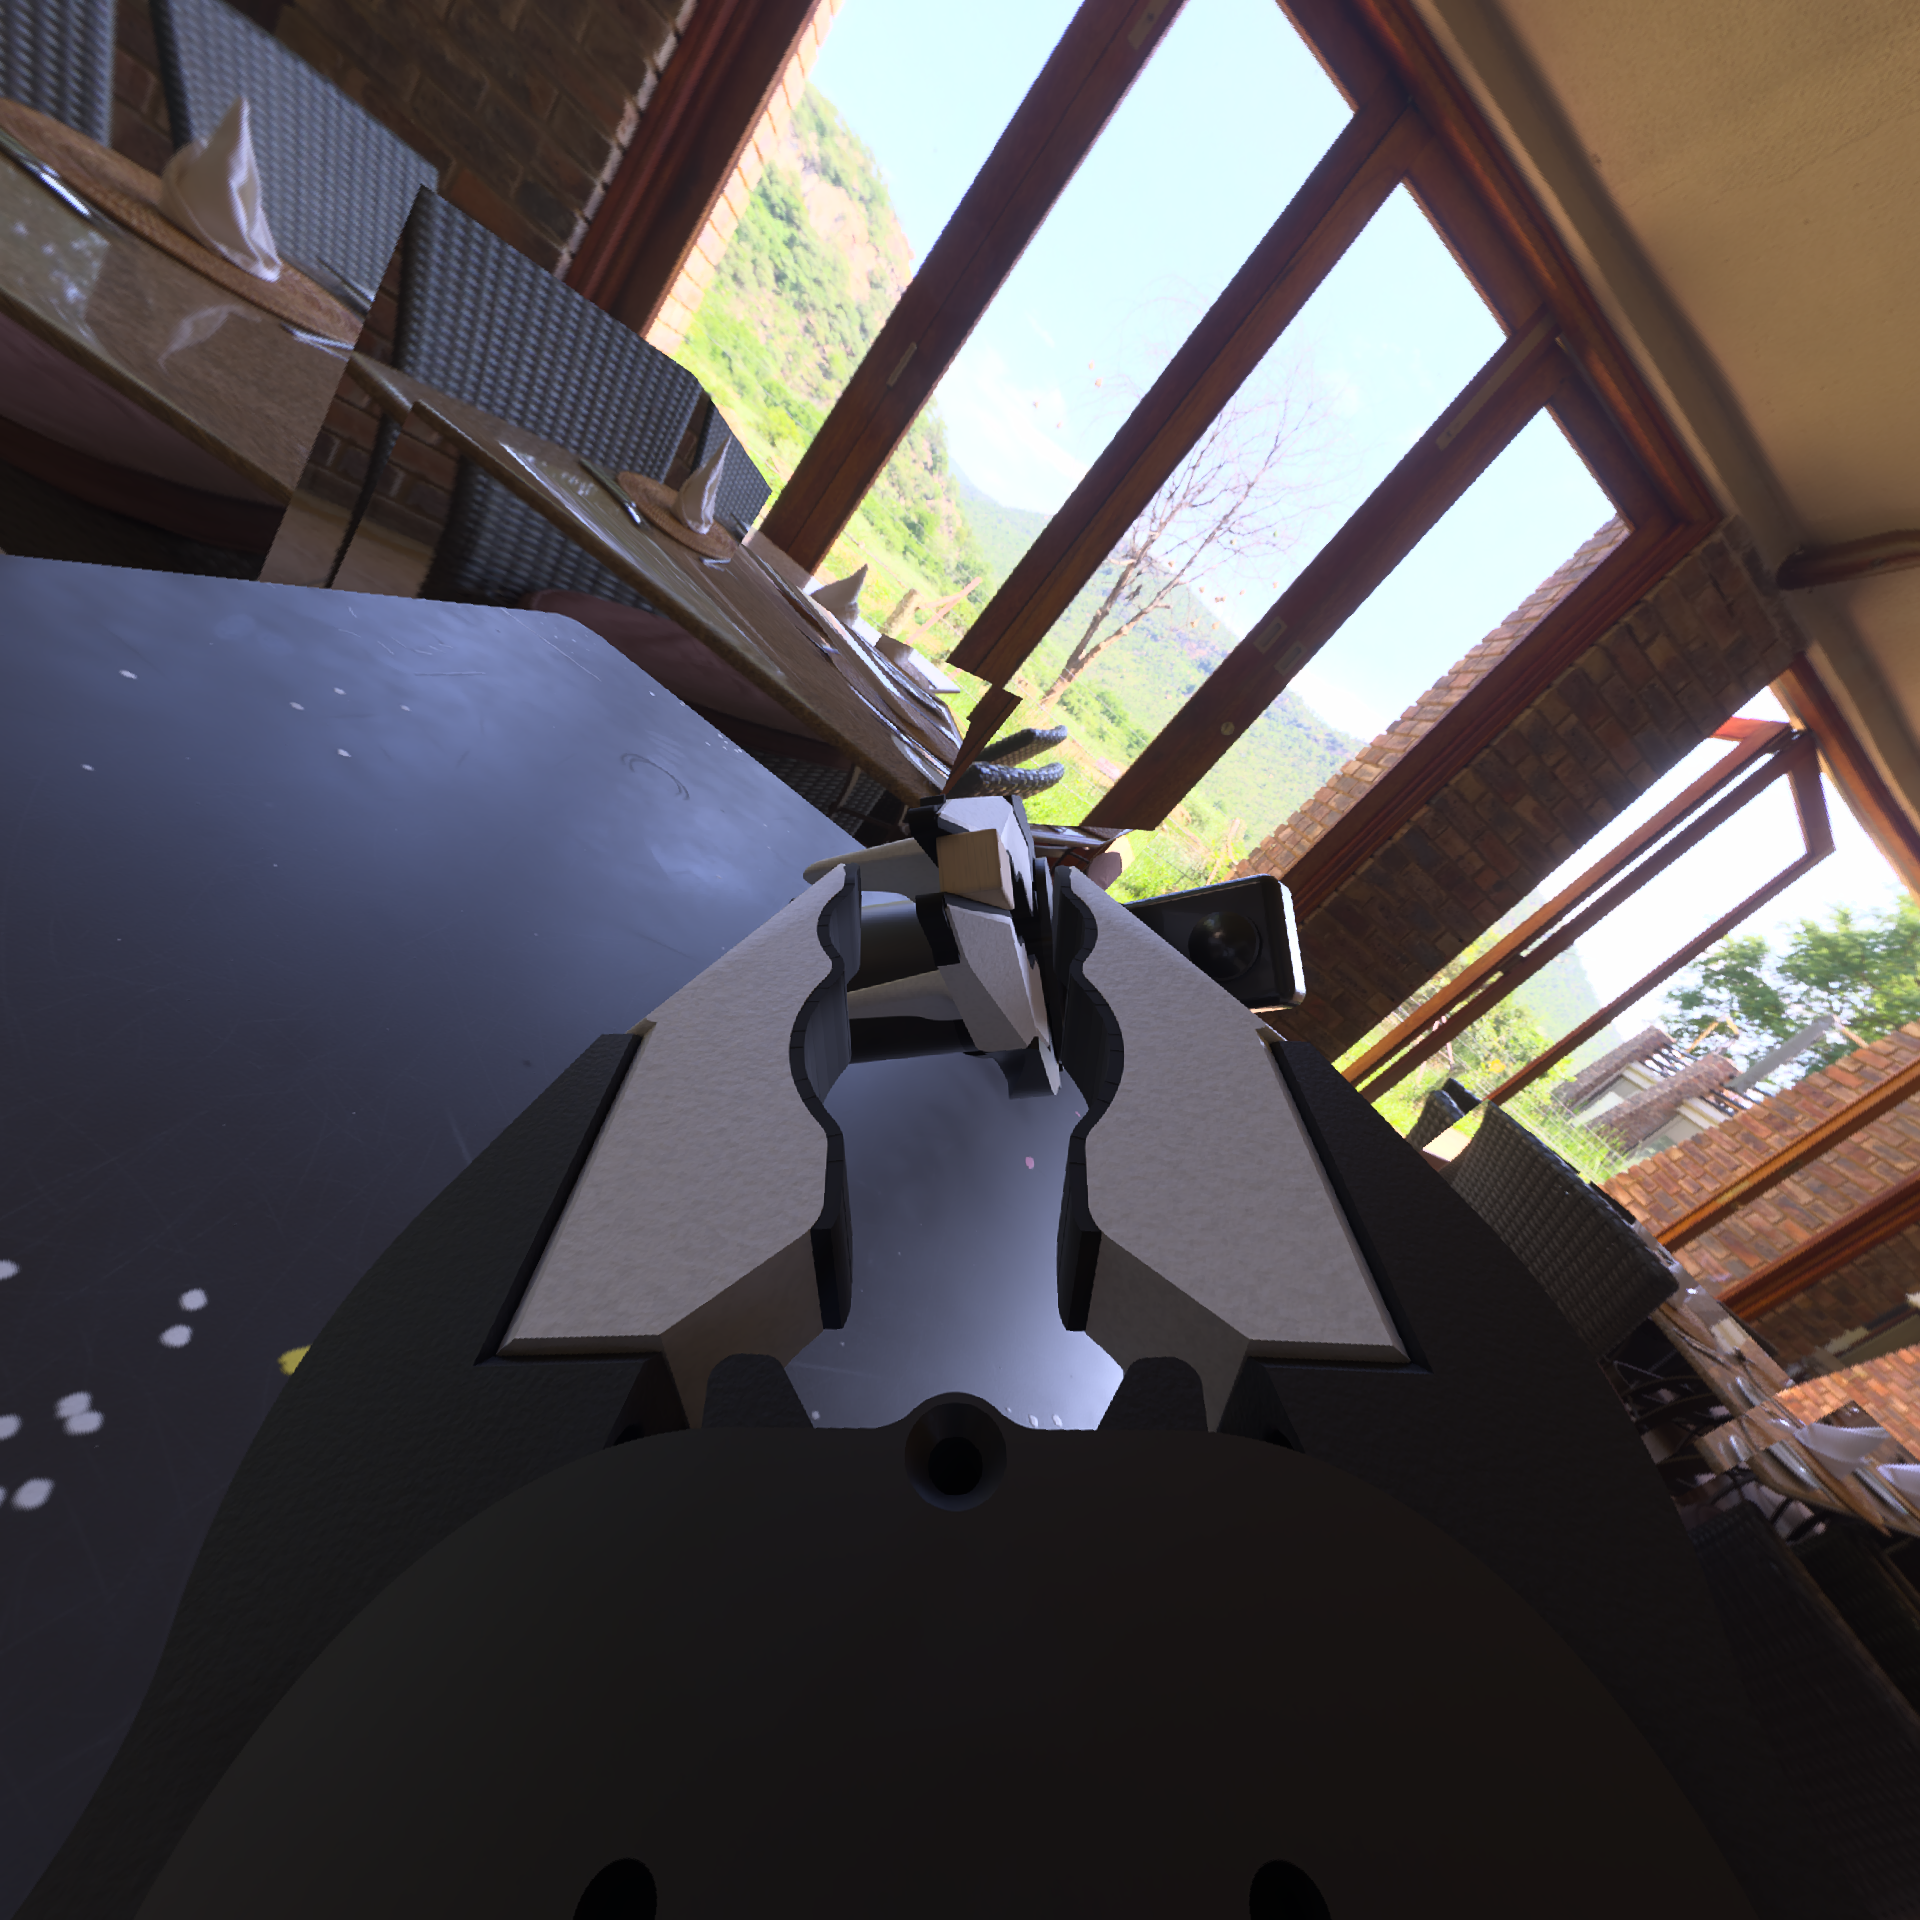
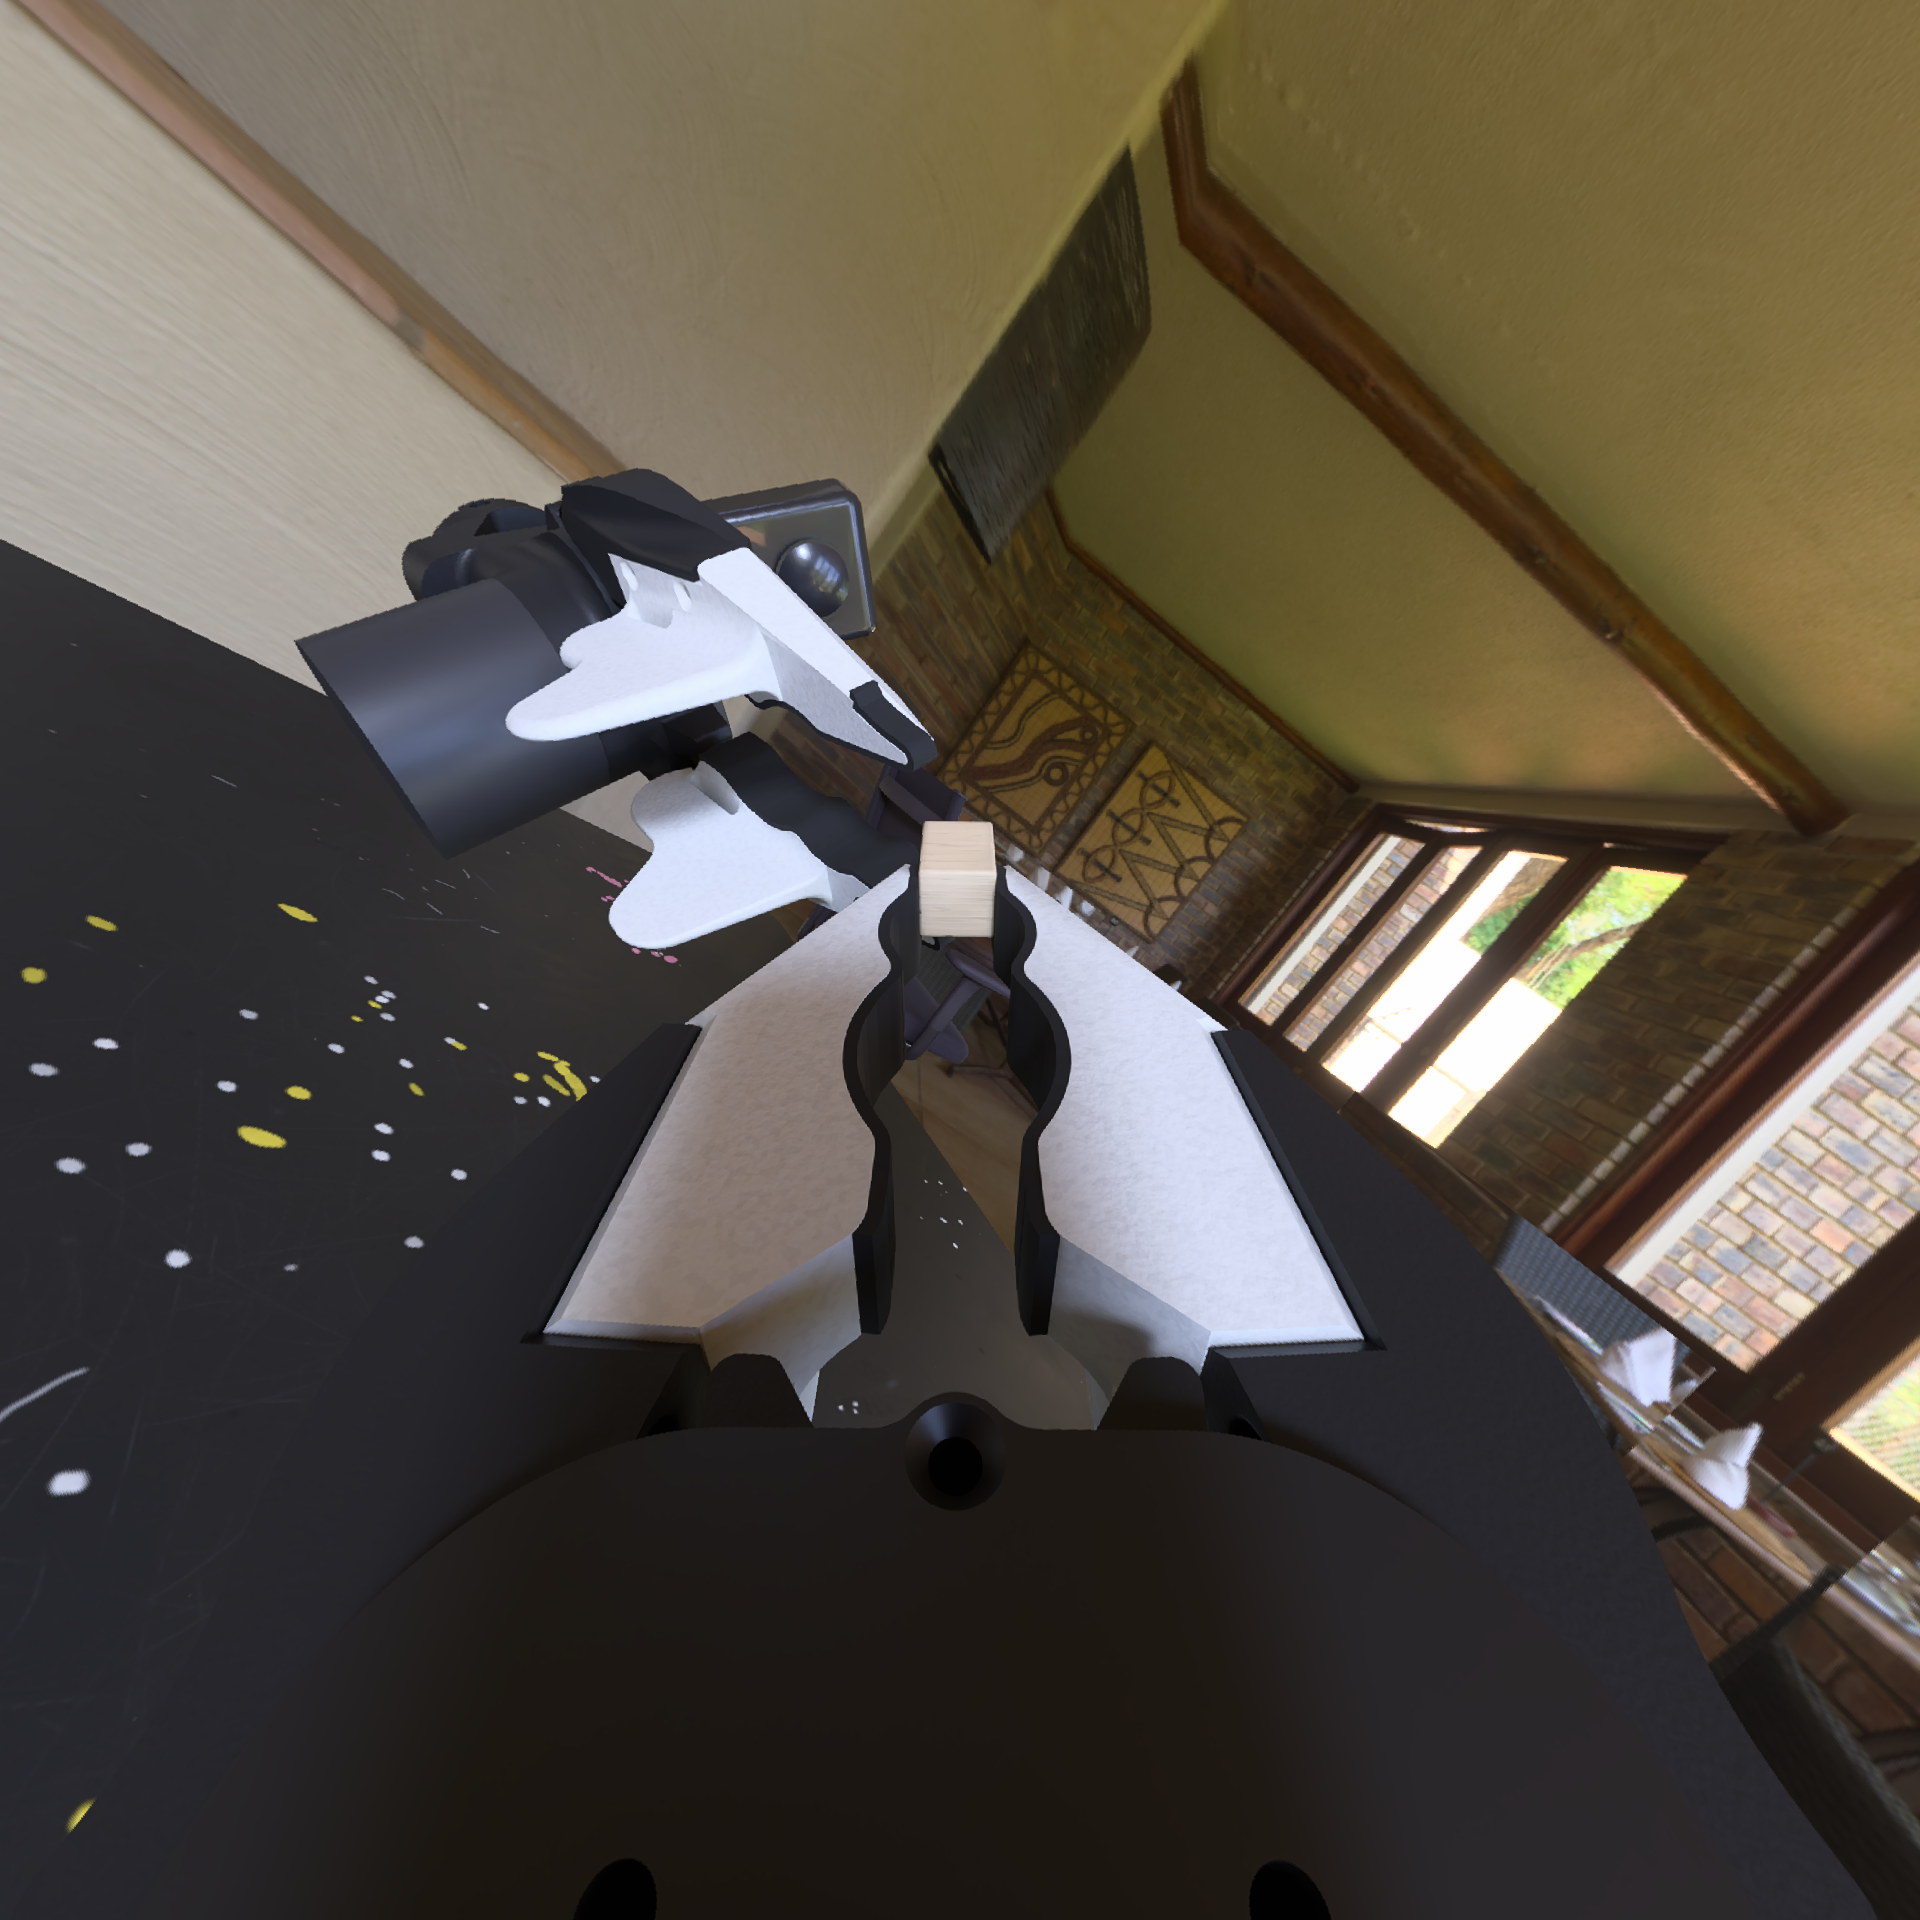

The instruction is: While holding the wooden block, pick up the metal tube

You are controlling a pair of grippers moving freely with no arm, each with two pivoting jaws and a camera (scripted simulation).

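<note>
My right gripper is shut on a small pale wooden block, pinched at the fingertips and held above the black table. My left gripper has its jaws close together, slightly wider than the right one's. In the right wrist view it hovers just up and left of the block, with a dark, thin metal tube at its fingertips. In the left wrist view the right gripper and the block sit right behind my fingertips, and the tube is hard to tell apart there.
The black table is speckled with white and yellow paint spots. Its far edge runs behind both grippers. Beyond it are set dining tables, wicker chairs and large wooden-framed windows.
</note>
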